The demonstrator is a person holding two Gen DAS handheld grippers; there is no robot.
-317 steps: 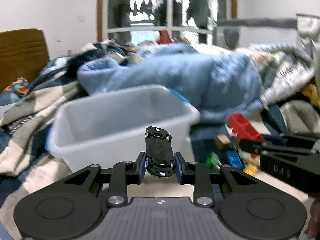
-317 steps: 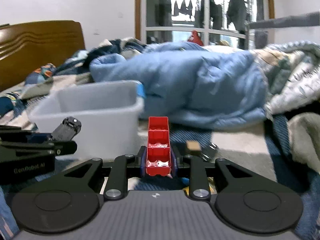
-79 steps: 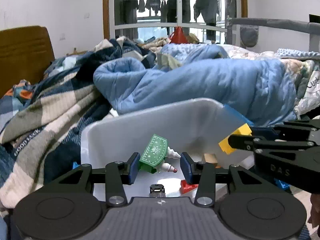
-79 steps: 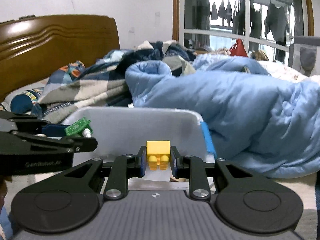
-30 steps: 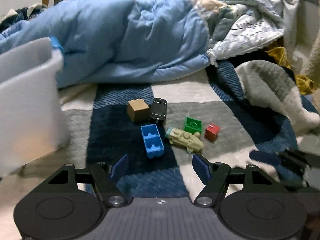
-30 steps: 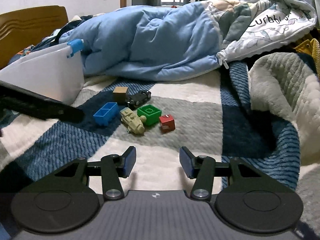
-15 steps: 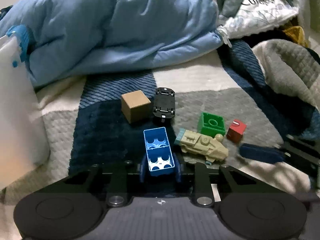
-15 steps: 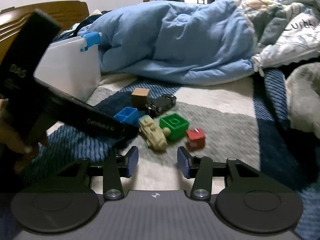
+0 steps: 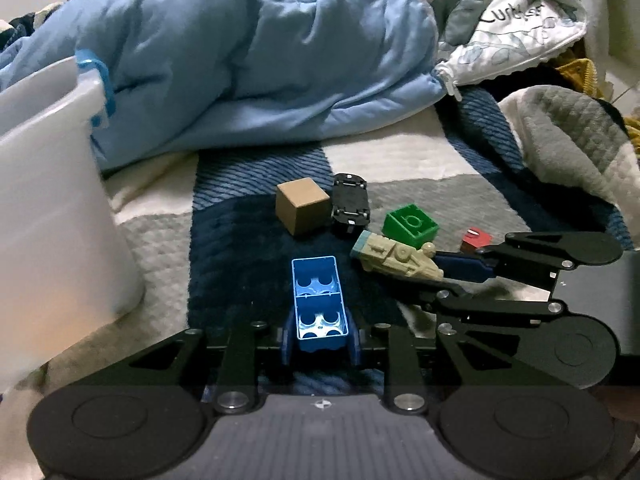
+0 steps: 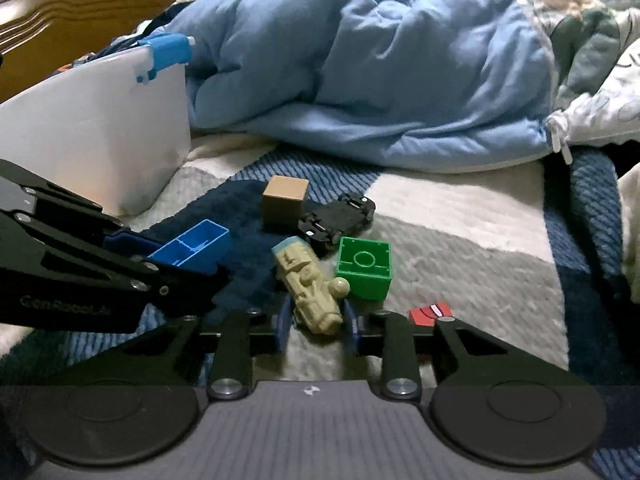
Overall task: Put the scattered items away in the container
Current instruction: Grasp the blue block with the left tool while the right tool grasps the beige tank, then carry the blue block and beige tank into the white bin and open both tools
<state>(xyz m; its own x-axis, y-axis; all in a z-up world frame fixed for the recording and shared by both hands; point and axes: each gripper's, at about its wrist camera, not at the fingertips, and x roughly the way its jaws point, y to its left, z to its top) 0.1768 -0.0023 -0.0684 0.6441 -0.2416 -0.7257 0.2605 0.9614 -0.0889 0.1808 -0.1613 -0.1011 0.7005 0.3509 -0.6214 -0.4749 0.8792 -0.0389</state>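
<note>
Blue plastic shows between the pads of the left tool (image 9: 319, 342): a blue brick (image 9: 319, 302), hollow underside up, is clamped at its near end while its far end lies out over the dark square of the checked blanket (image 9: 248, 248) that covers the bed. From the right wrist view the same brick juts from that tool's tip, tilted, with its open side upward.

Just to its right, the right tool (image 10: 316, 322) has its jaws closing around a beige toy tank (image 10: 308, 284); the tank's near end sits between the two blue pads, and narrow gaps on either side show the pads are not yet pressing on it.

Close behind the tank lie a green brick (image 10: 363, 268), a black toy car (image 10: 338, 216) flipped wheels-up, and a brown cube (image 10: 285, 198) touching the car's side. A small red block (image 10: 430, 312) sits a little apart to the right, partly hidden by the right tool's linkage.

At the left stands the white container (image 10: 100, 136), with a blue latch (image 10: 166, 54) on its rim, well apart from the cluster of toys. A rumpled light-blue duvet (image 10: 380, 72) is heaped behind everything.
</note>
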